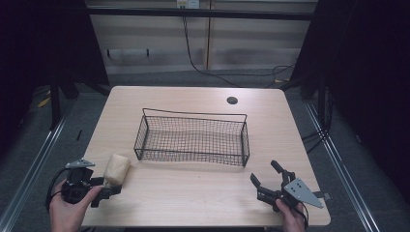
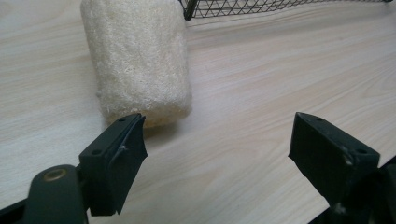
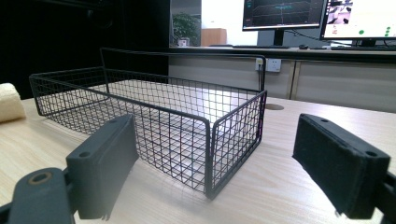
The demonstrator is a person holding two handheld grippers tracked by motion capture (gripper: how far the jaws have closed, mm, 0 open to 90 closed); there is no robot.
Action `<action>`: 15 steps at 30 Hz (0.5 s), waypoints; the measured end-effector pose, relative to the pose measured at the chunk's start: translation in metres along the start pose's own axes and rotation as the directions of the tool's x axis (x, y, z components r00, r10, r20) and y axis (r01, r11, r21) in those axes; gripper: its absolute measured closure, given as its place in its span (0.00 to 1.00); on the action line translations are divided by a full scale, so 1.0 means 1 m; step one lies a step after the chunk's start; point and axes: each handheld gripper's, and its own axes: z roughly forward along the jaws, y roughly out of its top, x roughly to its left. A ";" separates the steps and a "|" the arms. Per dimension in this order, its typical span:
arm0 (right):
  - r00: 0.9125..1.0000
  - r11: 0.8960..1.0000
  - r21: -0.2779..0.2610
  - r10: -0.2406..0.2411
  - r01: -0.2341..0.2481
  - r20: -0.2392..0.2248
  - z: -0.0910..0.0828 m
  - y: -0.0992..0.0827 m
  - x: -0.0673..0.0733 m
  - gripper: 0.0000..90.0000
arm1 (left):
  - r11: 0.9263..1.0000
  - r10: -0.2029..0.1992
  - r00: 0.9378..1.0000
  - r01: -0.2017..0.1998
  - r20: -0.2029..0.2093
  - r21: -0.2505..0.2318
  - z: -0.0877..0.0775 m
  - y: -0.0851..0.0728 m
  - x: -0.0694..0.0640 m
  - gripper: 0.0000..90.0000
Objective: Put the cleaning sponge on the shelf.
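Observation:
A pale, rough loofah roll [image 1: 117, 168] lies on the table near its front left, just off the wire basket's left corner. My left gripper [image 1: 110, 186] sits right behind it, open. In the left gripper view the roll [image 2: 137, 60] lies just beyond the left jaw's tip, outside the gap of the gripper [image 2: 218, 121], where bare wood shows. My right gripper [image 1: 264, 172] rests open at the front right with nothing between its jaws. In its own view that gripper [image 3: 215, 123] faces the basket's near corner, and the roll [image 3: 9, 102] peeks in at the far left.
A black wire basket [image 1: 193, 116] stands mid-table with nothing in it; its mesh wall [image 3: 154, 105] is close ahead of the right gripper, and its corner [image 2: 243, 7] lies past the roll. A round cable hole [image 1: 232, 100] sits behind the basket. Dark frames flank the table.

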 end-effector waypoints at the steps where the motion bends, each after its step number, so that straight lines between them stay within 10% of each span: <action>1: 1.000 1.000 0.000 0.000 0.000 0.002 0.000 0.000 0.000 0.14 | 1.000 -0.010 1.000 0.010 0.004 0.002 0.000 0.001 0.000 0.20; 15: 1.000 1.000 -0.001 -0.002 0.002 -0.002 0.000 0.000 0.000 0.15 | 0.995 -0.012 0.999 0.015 -0.031 0.094 -0.002 0.037 0.002 0.24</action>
